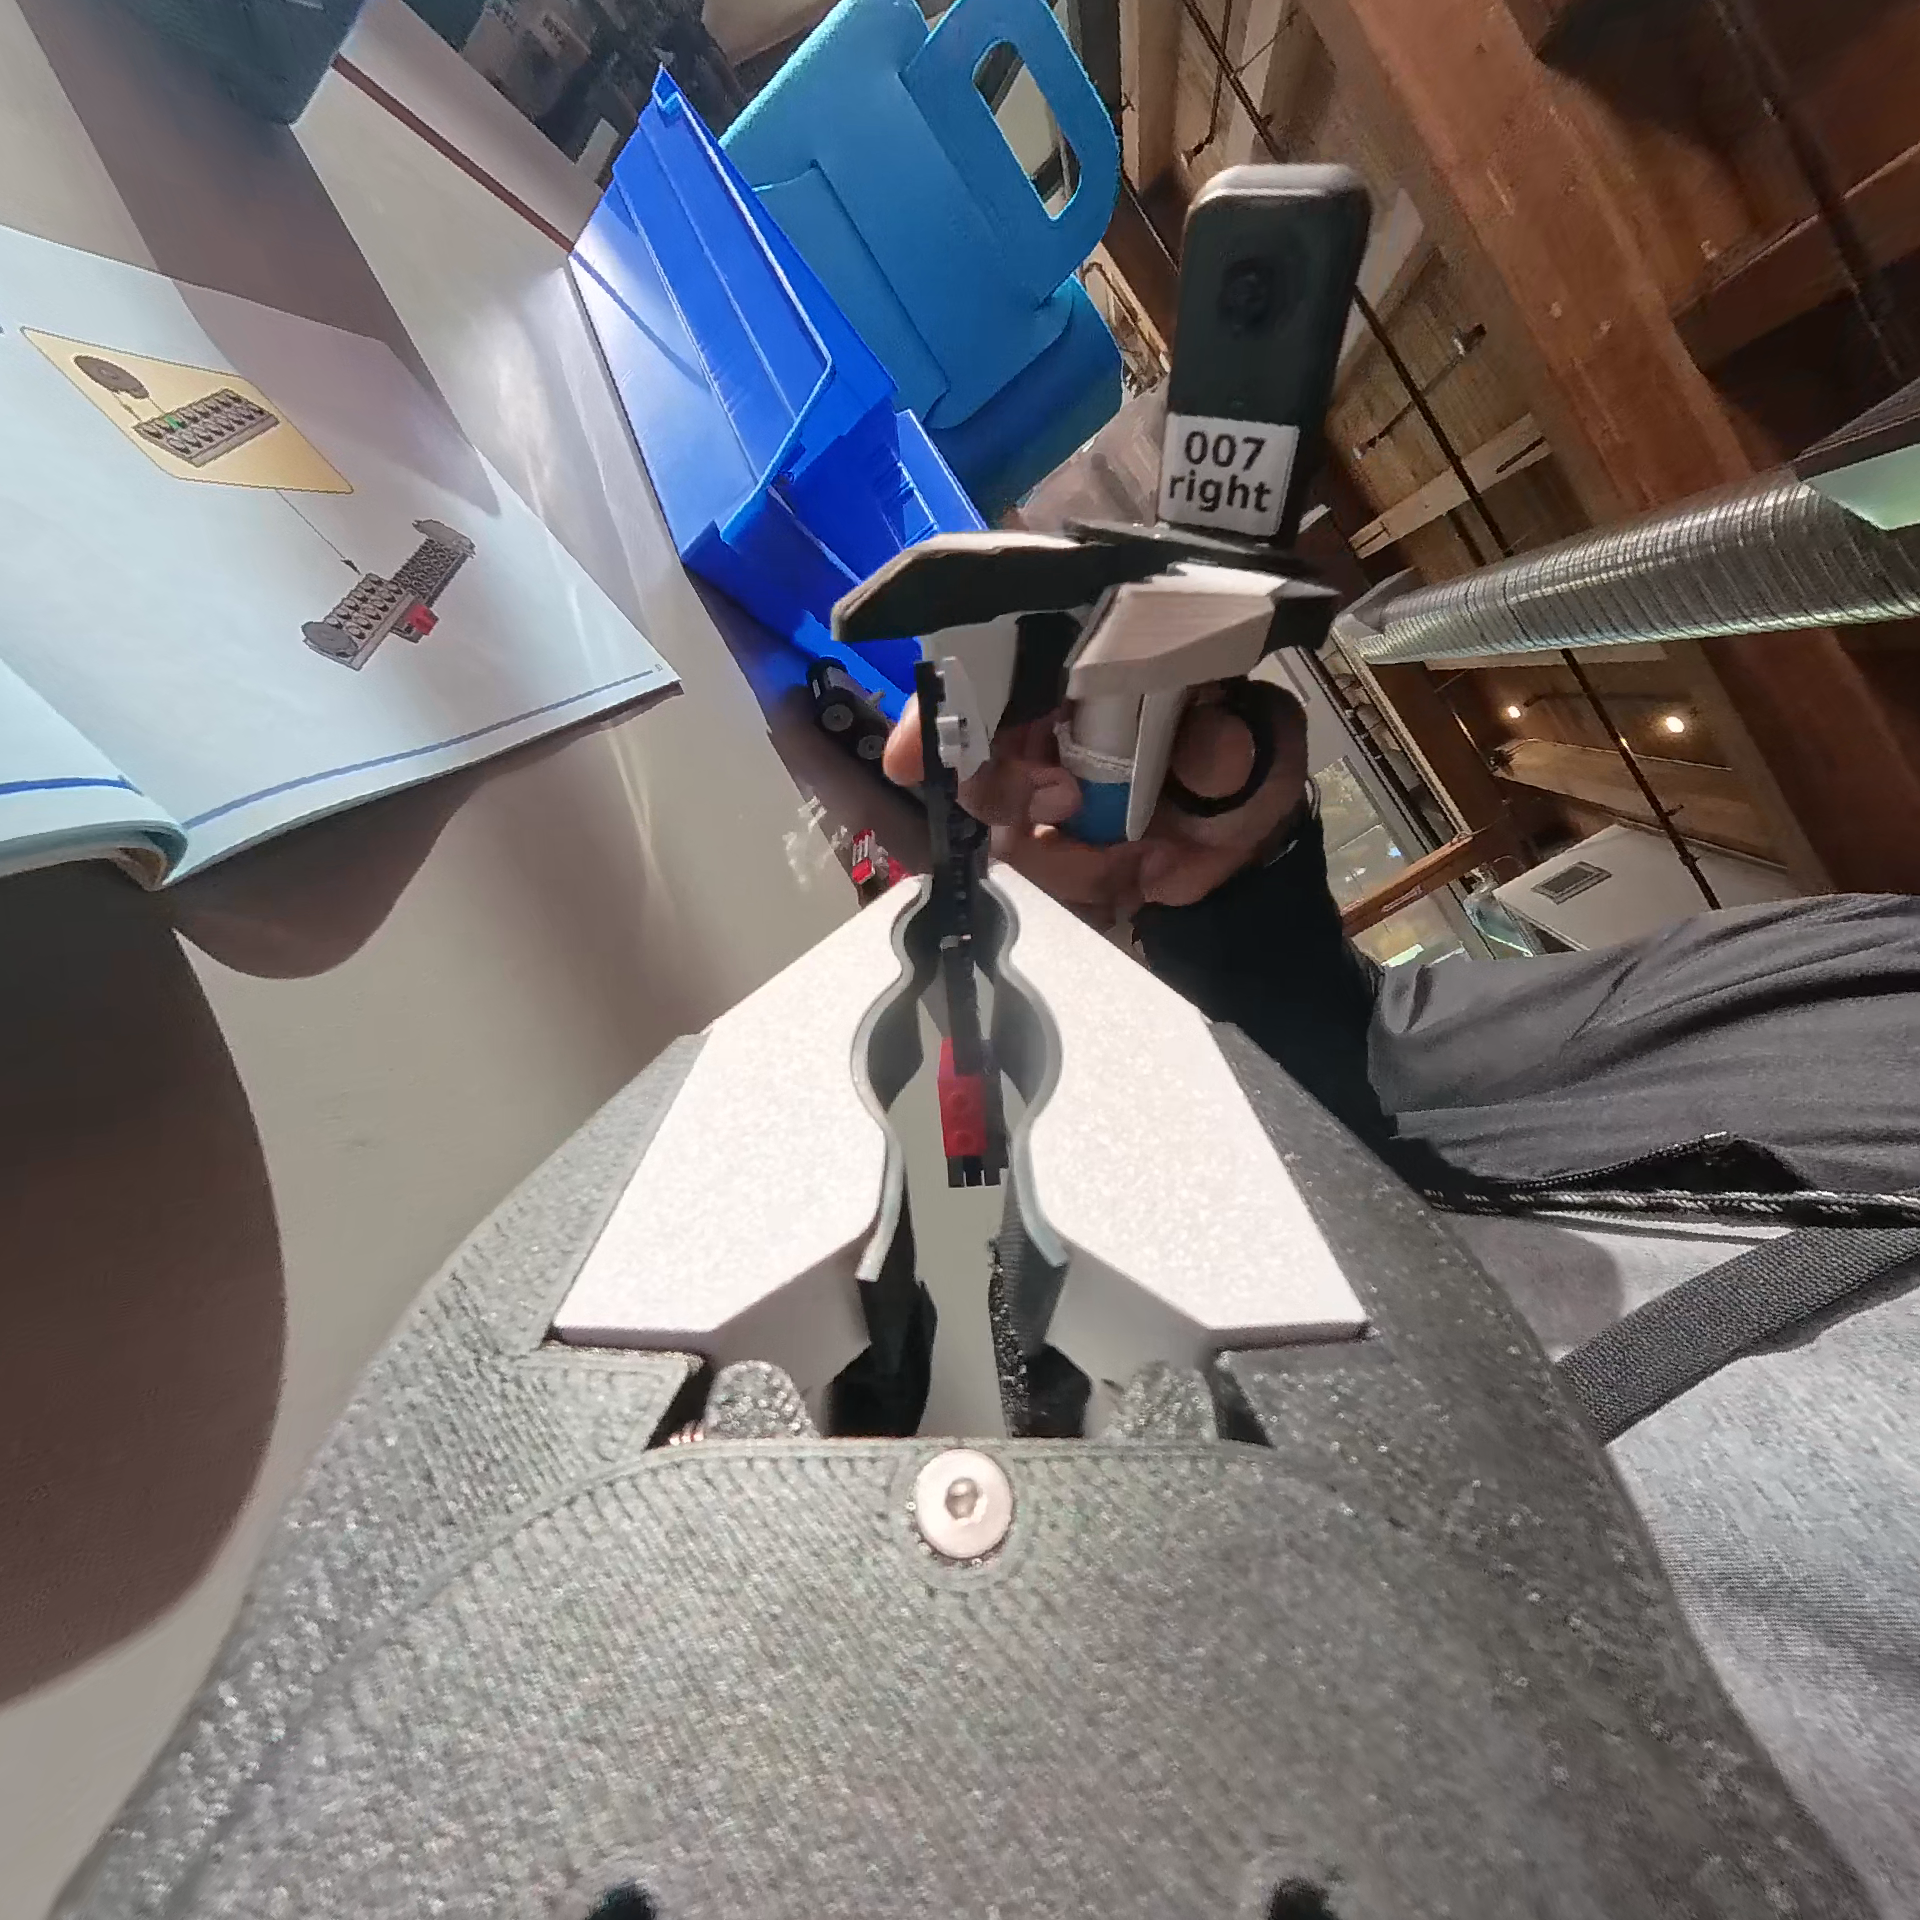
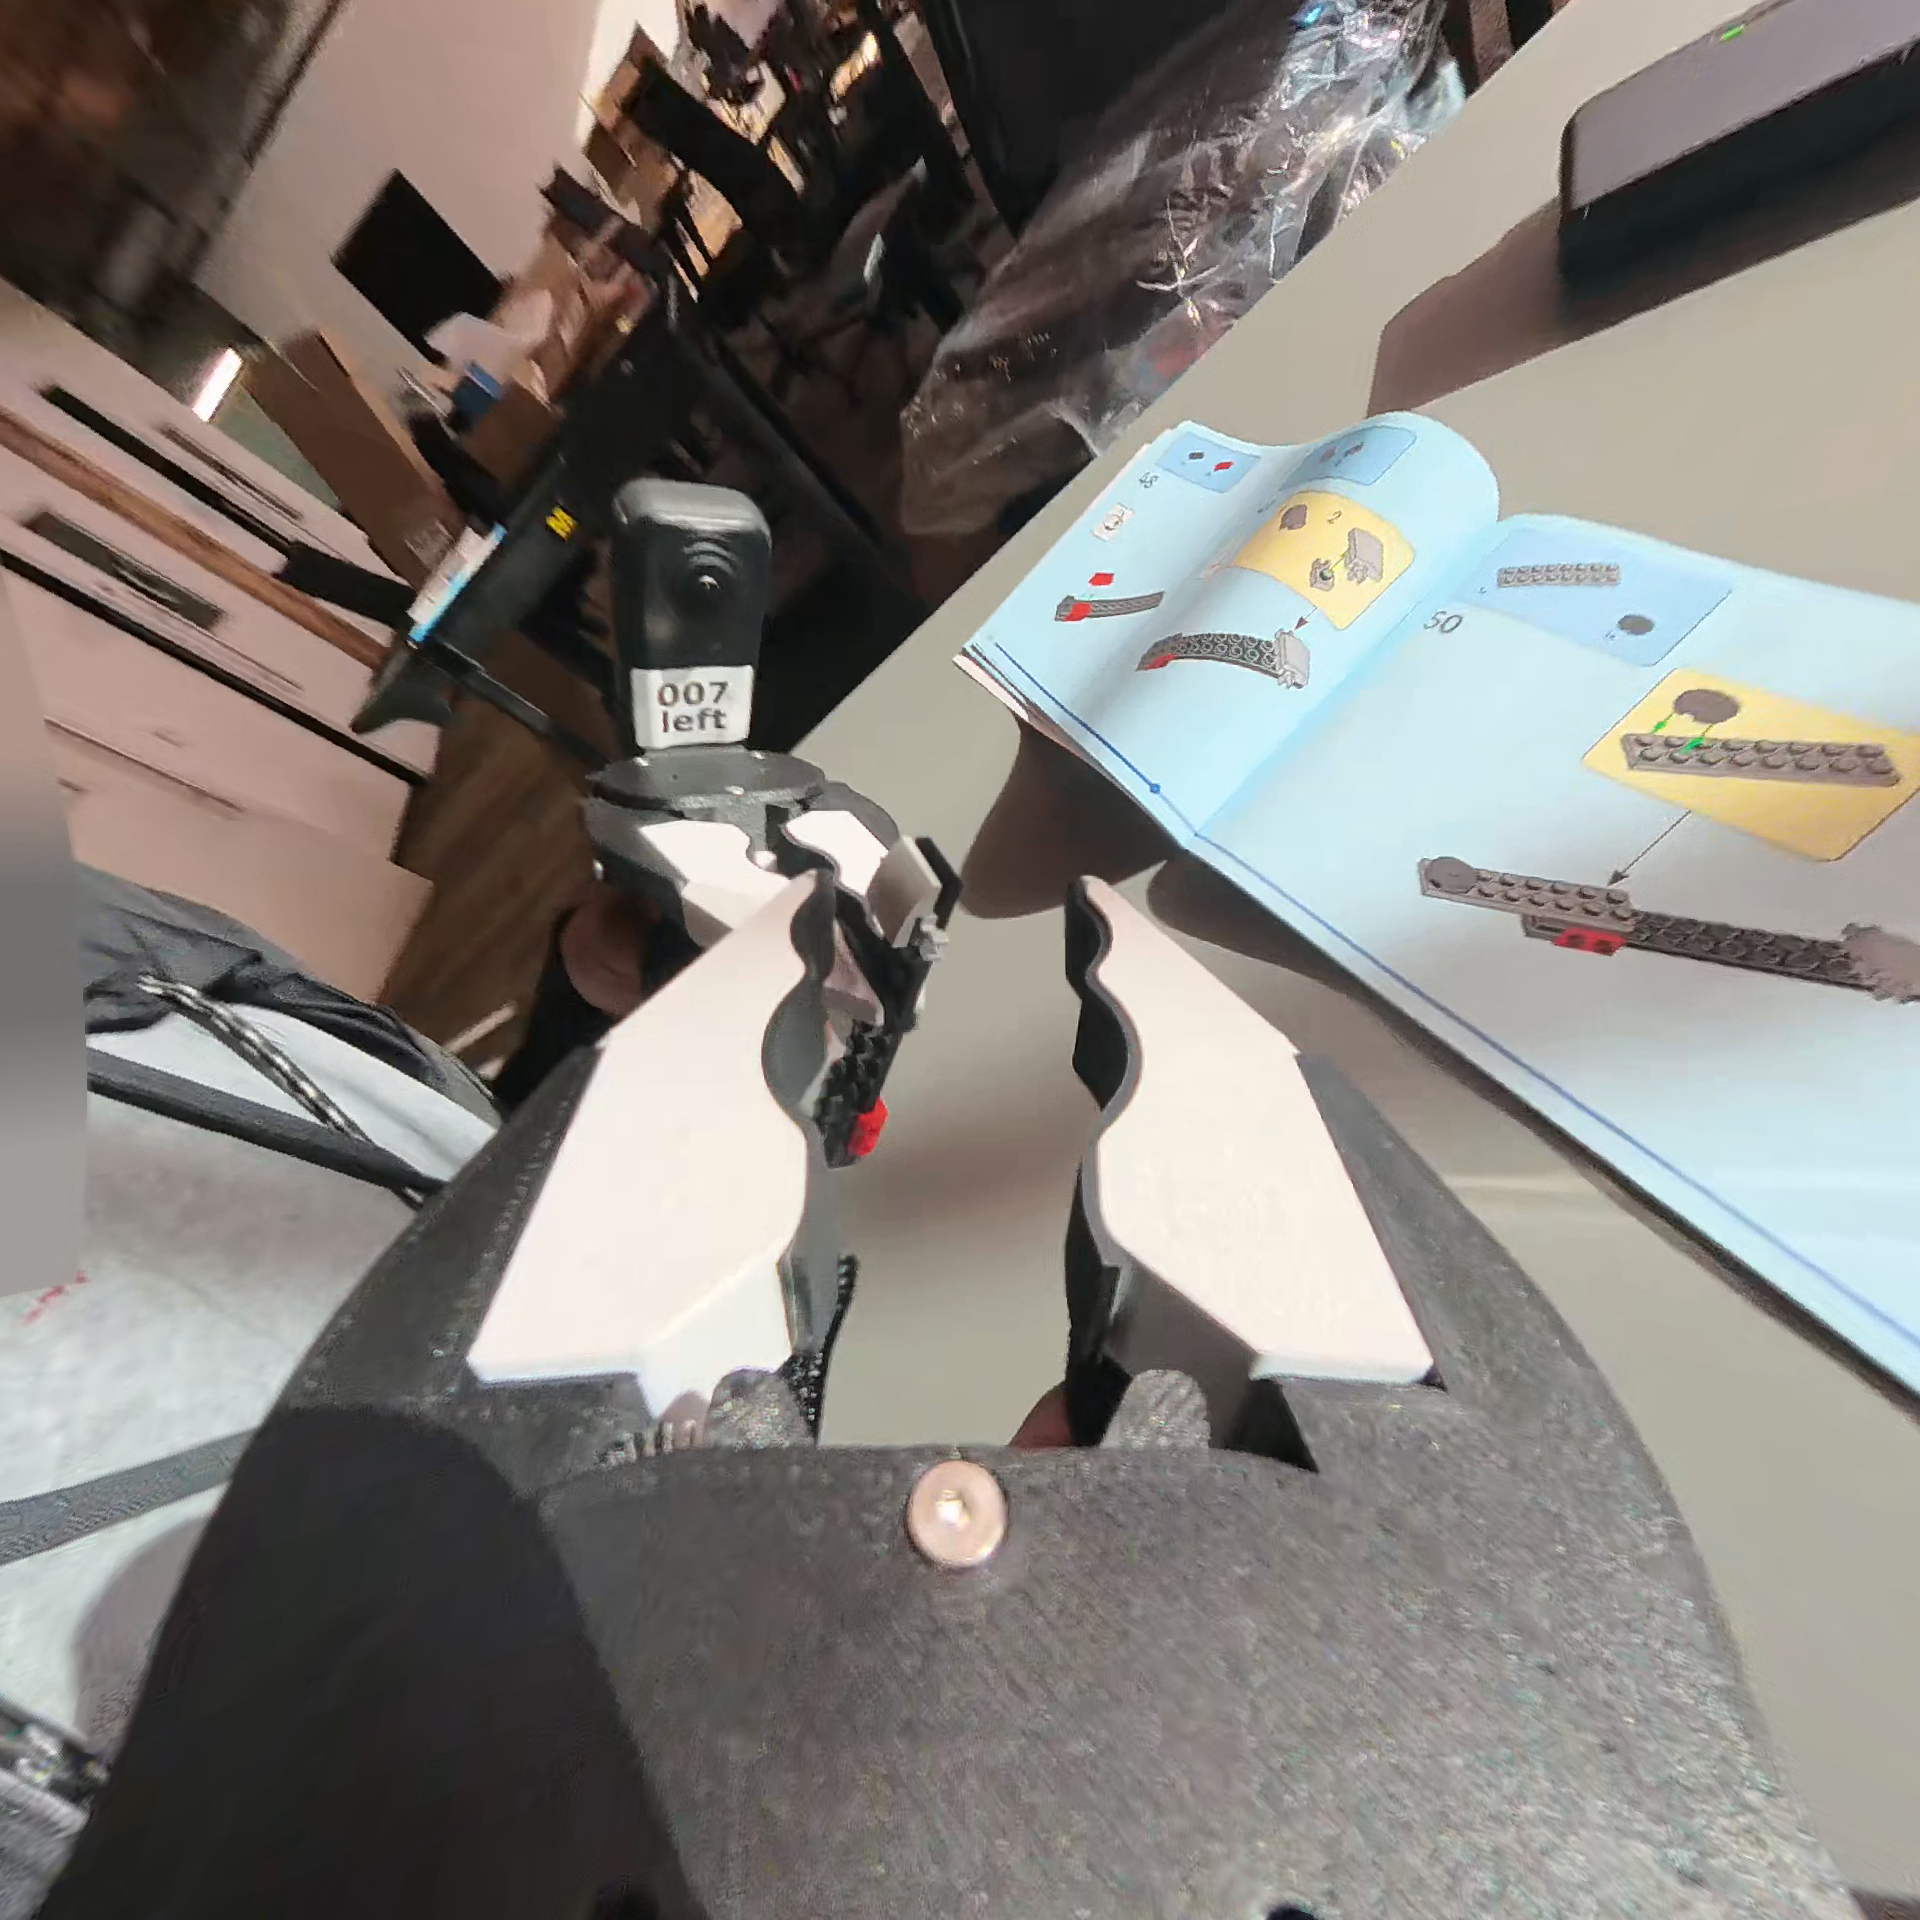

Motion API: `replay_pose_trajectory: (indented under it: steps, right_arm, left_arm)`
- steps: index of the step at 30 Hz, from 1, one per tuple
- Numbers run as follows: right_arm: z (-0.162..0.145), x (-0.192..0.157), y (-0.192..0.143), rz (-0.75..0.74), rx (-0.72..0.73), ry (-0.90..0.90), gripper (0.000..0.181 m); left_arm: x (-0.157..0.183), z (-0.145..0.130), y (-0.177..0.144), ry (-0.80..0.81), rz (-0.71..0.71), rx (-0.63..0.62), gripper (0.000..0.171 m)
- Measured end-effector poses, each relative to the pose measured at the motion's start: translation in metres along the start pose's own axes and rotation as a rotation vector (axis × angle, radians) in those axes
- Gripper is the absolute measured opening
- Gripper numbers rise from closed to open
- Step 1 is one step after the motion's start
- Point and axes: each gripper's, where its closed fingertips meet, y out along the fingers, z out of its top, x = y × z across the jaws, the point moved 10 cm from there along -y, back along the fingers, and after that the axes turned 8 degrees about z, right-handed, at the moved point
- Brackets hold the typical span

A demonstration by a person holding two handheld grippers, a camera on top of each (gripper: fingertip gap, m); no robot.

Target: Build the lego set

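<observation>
A: Task thing first. Where?

B: The lego assembly [image 1: 961,997], a long black plate strip with a red brick on it and a small grey piece at its far end, is held up in the air above the surface [image 1: 499,1039], clamped between the fingers of the left gripper [image 1: 951,894].

A: Right gripper?

B: The right gripper [image 2: 945,904] has its fingers apart, nothing between them; the assembly sits just beside its left finger [image 2: 727,1039]. A hand [image 1: 1101,800] holds it.

A: Around it?

B: An open instruction booklet [image 2: 1507,831] with light blue pages lies on the surface, well apart from the assembly. A blue bin [image 1: 758,405] stands farther back, a few loose dark lego pieces [image 1: 847,717] beside it. A black box [image 2: 1745,135] sits at the surface's far end.
</observation>
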Motion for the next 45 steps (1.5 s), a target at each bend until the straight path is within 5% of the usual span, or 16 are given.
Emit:
replay_pose_trajectory:
  steps: [13, 31, 45]
  right_arm:
    - [-0.006, 0.008, 0.007, 0.170, 0.007, 0.118, 0.015]
    - [-0.010, 0.001, 0.001, 0.183, 0.029, 0.024, 0.010]
    - [-0.015, -0.023, -0.004, 0.179, 0.062, -0.184, 0.009]
  left_arm:
    - [0.004, -0.002, 0.003, 0.047, -0.024, -0.024, 0.006]
    - [0.009, -0.004, 0.004, 0.099, -0.060, -0.037, 0.007]
    - [0.014, -0.002, 0.001, 0.095, -0.222, -0.010, 0.017]
